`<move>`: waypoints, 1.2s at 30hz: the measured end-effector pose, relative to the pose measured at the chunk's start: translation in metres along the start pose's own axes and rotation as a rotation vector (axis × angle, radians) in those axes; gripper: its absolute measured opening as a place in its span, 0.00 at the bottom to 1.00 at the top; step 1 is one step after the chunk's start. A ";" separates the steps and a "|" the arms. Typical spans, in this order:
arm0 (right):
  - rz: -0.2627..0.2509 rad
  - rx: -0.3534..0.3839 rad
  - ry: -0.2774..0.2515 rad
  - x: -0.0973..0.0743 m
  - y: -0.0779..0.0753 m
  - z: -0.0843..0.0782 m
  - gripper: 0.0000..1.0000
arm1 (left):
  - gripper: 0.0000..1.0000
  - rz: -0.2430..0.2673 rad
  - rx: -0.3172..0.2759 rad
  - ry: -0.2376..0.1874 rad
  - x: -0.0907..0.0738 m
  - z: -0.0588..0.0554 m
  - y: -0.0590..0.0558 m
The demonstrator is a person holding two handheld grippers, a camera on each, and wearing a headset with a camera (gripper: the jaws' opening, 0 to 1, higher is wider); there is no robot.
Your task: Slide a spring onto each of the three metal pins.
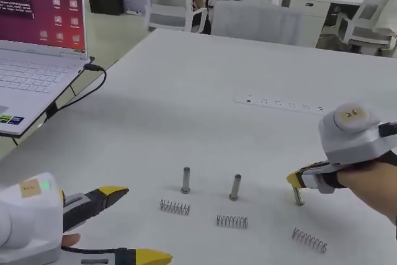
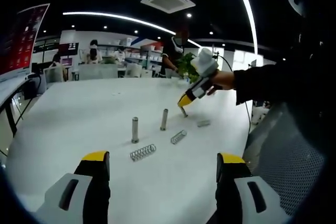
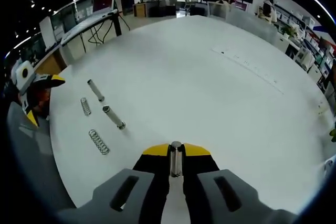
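Two grippers low over a white table (image 1: 186,122). Nearest, the left gripper (image 1: 139,224), yellow tips spread wide with nothing between them. Just ahead of it, the near spring (image 1: 175,207), lying flat. Right behind that spring, the near pin (image 1: 185,180), standing up straight and bare. A bit further from the left gripper, over toward the right gripper (image 1: 296,181), the middle spring (image 1: 232,221) lying flat, and just behind it the middle pin (image 1: 235,187), standing up and bare too. Then the right gripper itself, squeezed shut on the top of the far pin (image 1: 299,198), with the pin pointing down at the table. In the right gripper view, the same pin snug between the two yellow tips. Just beside the right gripper, on the person's side, the far spring (image 1: 309,240), flat on the table and apart from the pin. Well past both grippers, a long white power strip (image 1: 279,103). Far off past the left gripper, an open laptop (image 1: 31,79) with a black cable (image 1: 103,79) plugged into its side.
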State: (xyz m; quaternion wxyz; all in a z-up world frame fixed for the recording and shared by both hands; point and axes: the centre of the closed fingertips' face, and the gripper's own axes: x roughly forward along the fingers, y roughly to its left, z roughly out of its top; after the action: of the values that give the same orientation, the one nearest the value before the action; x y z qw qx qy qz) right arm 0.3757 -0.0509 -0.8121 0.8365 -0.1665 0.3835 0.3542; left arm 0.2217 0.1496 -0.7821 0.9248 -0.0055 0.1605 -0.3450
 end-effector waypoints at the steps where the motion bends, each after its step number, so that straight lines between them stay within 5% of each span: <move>1: 0.001 0.000 -0.001 -0.001 0.001 0.000 0.06 | 0.80 0.000 0.001 0.000 0.000 0.000 0.000; 36: 0.041 -0.010 -0.044 -0.009 0.013 -0.007 0.06 | 0.79 -0.019 0.021 0.001 0.001 0.003 -0.005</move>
State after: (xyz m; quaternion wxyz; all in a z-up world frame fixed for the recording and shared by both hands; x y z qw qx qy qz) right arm 0.3590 -0.0501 -0.8104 0.8364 -0.1548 0.3669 0.3767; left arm 0.2204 0.1447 -0.7790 0.9213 0.0027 0.1574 -0.3554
